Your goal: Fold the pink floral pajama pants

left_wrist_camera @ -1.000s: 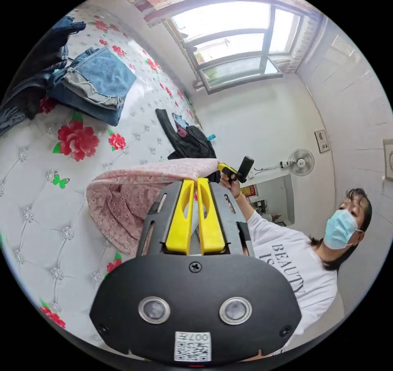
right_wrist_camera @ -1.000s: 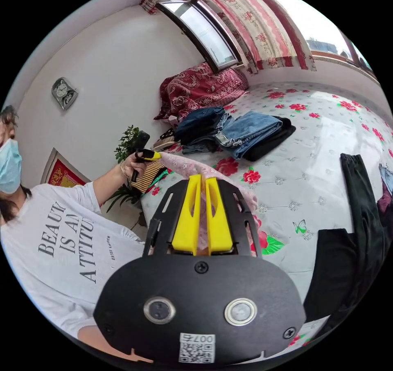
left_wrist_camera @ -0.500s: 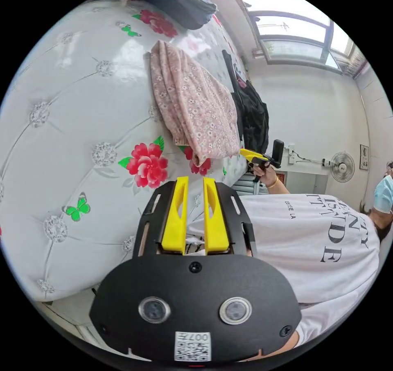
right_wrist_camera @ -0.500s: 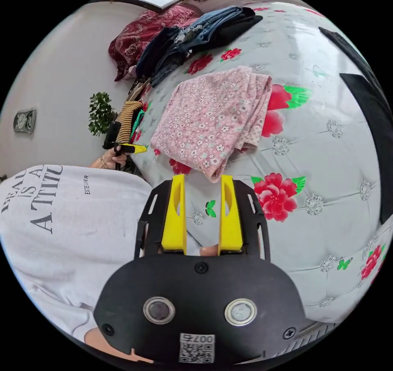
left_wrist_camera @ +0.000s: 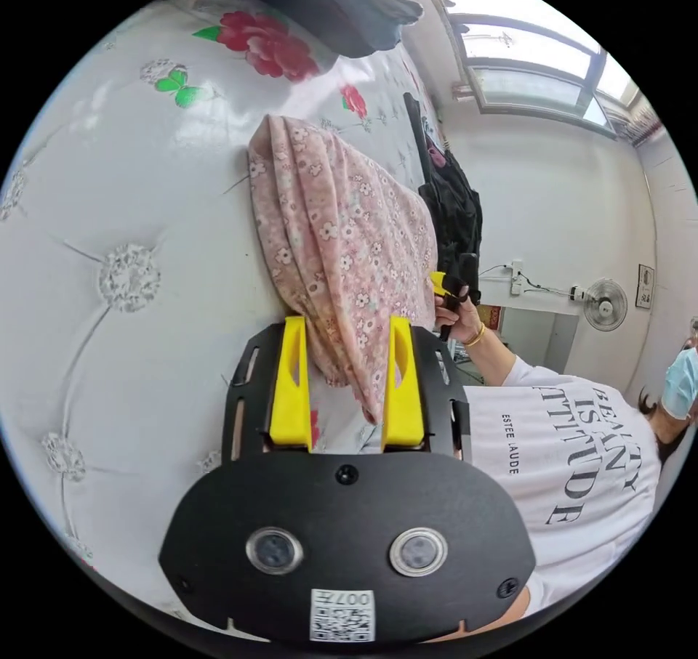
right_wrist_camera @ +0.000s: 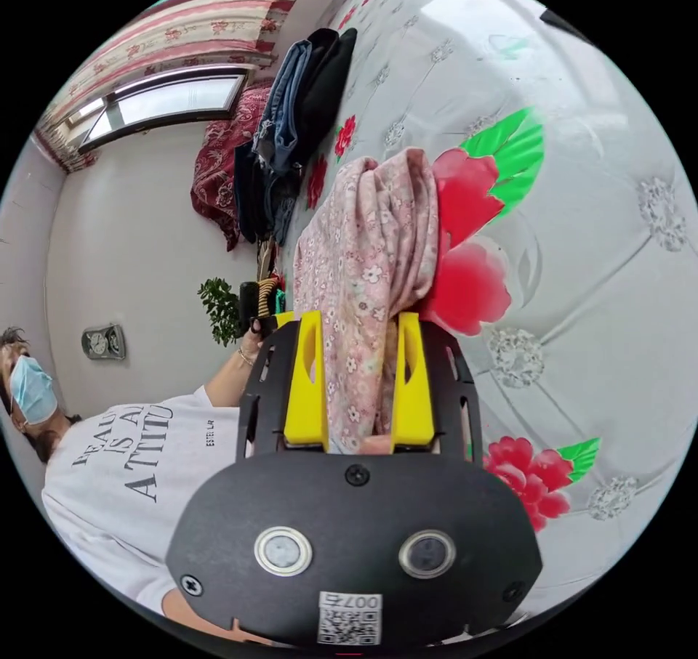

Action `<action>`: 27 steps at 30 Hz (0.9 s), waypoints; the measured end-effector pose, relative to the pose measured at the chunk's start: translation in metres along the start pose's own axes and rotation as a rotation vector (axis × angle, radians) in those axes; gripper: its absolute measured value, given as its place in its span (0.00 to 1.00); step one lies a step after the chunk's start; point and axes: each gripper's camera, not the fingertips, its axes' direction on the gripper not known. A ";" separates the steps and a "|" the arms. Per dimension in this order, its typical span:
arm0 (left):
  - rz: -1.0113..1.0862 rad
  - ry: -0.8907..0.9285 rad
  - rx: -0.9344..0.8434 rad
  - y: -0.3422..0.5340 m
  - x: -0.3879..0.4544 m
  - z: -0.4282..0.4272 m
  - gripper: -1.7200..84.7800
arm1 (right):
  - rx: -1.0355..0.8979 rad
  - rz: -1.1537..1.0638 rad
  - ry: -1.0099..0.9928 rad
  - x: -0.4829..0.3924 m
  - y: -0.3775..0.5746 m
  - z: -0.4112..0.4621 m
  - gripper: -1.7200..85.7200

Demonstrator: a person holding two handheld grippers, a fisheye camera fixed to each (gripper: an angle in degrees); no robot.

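Lying folded on the bed [left_wrist_camera: 87, 201], a white quilted cover printed with red flowers: pink floral pajama pants [left_wrist_camera: 342, 252]. Left gripper [left_wrist_camera: 340, 325]: jaws spread apart, one on each side of the near edge of the pants, not clamped. Right gripper [right_wrist_camera: 360, 321]: jaws likewise parted, straddling another edge of the same bundle. Folded jeans [right_wrist_camera: 280, 118] and dark garments stacked farther along the bed. Person in white printed shirt [left_wrist_camera: 582, 455] alongside.
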 end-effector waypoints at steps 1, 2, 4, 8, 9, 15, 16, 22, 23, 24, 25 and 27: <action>-0.001 0.026 -0.011 -0.007 -0.004 0.004 0.15 | -0.009 0.005 -0.012 0.001 -0.003 0.005 0.12; -0.002 0.029 -0.020 -0.012 -0.006 0.008 0.11 | -0.031 0.022 -0.032 0.002 -0.007 0.013 0.10; 0.001 0.027 -0.018 -0.016 -0.005 0.008 0.06 | -0.051 0.031 -0.032 -0.004 -0.013 0.018 0.08; 0.080 0.100 0.129 -0.006 0.029 -0.025 0.04 | 0.013 -0.090 -0.016 -0.064 -0.021 0.001 0.04; 0.099 0.111 0.150 -0.004 0.037 -0.031 0.04 | 0.033 -0.136 -0.040 -0.089 -0.028 -0.007 0.03; 0.360 0.091 0.312 -0.036 0.135 -0.119 0.03 | 0.121 -0.490 -0.046 -0.254 -0.098 -0.040 0.03; 0.423 0.077 0.355 -0.052 0.156 -0.144 0.04 | 0.136 -0.522 -0.044 -0.271 -0.107 -0.041 0.03; 0.408 -0.224 0.530 -0.150 0.202 -0.240 0.08 | 0.346 -0.586 0.140 -0.381 -0.208 -0.011 0.03; 0.287 -0.313 0.550 -0.159 0.190 -0.244 0.09 | 0.376 -0.551 0.221 -0.382 -0.220 0.004 0.04; 0.235 -0.342 0.563 -0.158 0.182 -0.243 0.09 | 0.380 -0.514 0.297 -0.377 -0.225 0.020 0.04; 0.170 -0.353 0.593 -0.149 0.168 -0.238 0.10 | 0.374 -0.489 0.322 -0.372 -0.225 0.028 0.04; 0.134 -0.358 0.602 -0.124 0.148 -0.214 0.11 | 0.290 -0.454 0.344 -0.339 -0.200 0.063 0.04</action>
